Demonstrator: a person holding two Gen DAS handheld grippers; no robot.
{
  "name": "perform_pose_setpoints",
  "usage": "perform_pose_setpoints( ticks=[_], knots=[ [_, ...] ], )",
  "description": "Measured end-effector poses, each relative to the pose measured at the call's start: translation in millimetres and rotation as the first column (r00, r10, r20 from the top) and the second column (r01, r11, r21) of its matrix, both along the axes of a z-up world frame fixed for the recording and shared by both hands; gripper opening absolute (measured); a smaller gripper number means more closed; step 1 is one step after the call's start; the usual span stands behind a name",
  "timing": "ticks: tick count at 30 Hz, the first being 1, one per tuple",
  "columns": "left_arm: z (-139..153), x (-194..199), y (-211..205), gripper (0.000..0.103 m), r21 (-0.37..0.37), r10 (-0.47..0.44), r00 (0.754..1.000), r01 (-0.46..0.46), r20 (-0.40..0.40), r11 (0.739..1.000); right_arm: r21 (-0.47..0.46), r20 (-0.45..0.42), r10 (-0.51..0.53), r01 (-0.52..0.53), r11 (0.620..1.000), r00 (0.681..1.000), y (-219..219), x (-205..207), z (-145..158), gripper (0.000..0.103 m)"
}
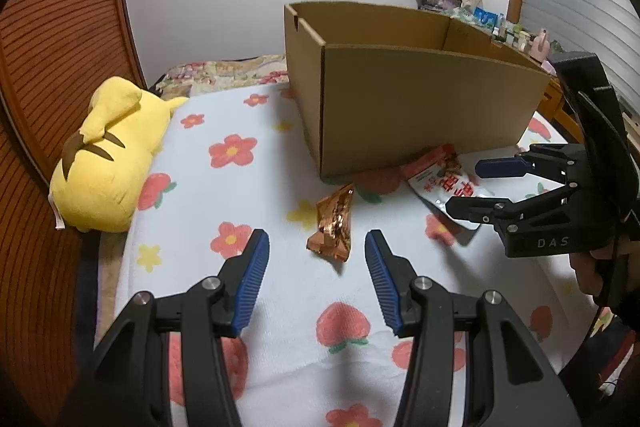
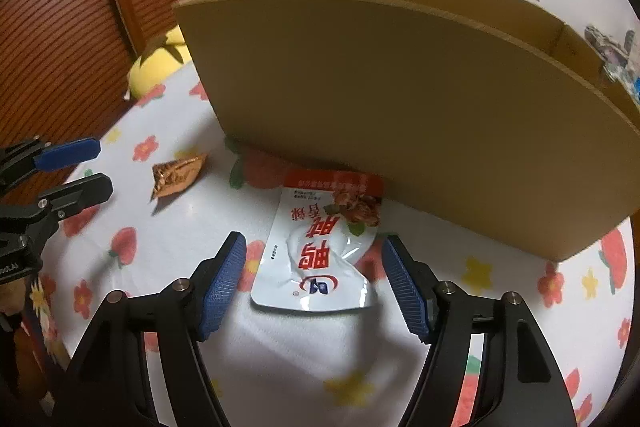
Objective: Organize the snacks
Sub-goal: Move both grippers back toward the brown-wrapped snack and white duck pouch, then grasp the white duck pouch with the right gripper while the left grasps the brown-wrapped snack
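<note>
A small orange-brown foil snack packet (image 1: 333,225) lies on the flowered cloth, just ahead of my open, empty left gripper (image 1: 317,249). It also shows in the right wrist view (image 2: 177,175). A white and red snack pouch (image 2: 324,251) lies against the front wall of the open cardboard box (image 2: 400,115); my right gripper (image 2: 314,255) is open with the pouch's near end between its fingers. In the left wrist view the pouch (image 1: 444,183) lies by the box (image 1: 416,115), with the right gripper (image 1: 464,187) open over it.
A yellow plush toy (image 1: 108,155) lies at the cloth's left edge by a wooden slatted headboard (image 1: 44,75). A shelf of small items (image 1: 492,23) stands behind the box. The left gripper (image 2: 88,167) shows at the left in the right wrist view.
</note>
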State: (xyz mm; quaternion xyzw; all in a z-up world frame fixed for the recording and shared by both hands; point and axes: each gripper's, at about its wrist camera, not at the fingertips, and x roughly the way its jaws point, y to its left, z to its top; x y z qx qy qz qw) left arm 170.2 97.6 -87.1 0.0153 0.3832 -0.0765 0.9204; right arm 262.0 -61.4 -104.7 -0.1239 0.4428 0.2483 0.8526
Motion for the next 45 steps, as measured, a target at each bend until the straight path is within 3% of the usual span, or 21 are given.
perform_pose_setpoints(
  ticks=[11, 14, 29, 42, 45],
  knots=[
    [-10, 4, -1, 0.05, -0.016, -0.005, 1.0, 0.005, -0.02, 1.0, -0.077, -0.019, -0.023, 0.022, 0.997, 1.0, 2, 11, -12, 0.072],
    [-13, 9, -3, 0.05, -0.014, -0.004, 1.0, 0.003, -0.027, 1.0, -0.089, -0.008, 0.0, -0.001, 0.996, 1.0, 3, 6, -10, 0.061],
    [-30, 39, -10, 0.049, -0.002, 0.014, 0.998, -0.015, -0.064, 1.0, -0.115, 0.008, 0.069, -0.068, 0.991, 0.998, -17, -39, -9, 0.059],
    [-39, 44, -22, 0.023, 0.027, -0.005, 0.996, 0.008, -0.087, 1.0, -0.062, 0.036, 0.04, -0.038, 0.997, 0.999, -33, -63, -13, 0.06],
    [-36, 36, -29, 0.022, 0.054, -0.026, 0.997, 0.03, -0.07, 0.998, -0.04, 0.058, 0.034, -0.031, 0.999, 0.998, -33, -64, -15, 0.06]
  ],
)
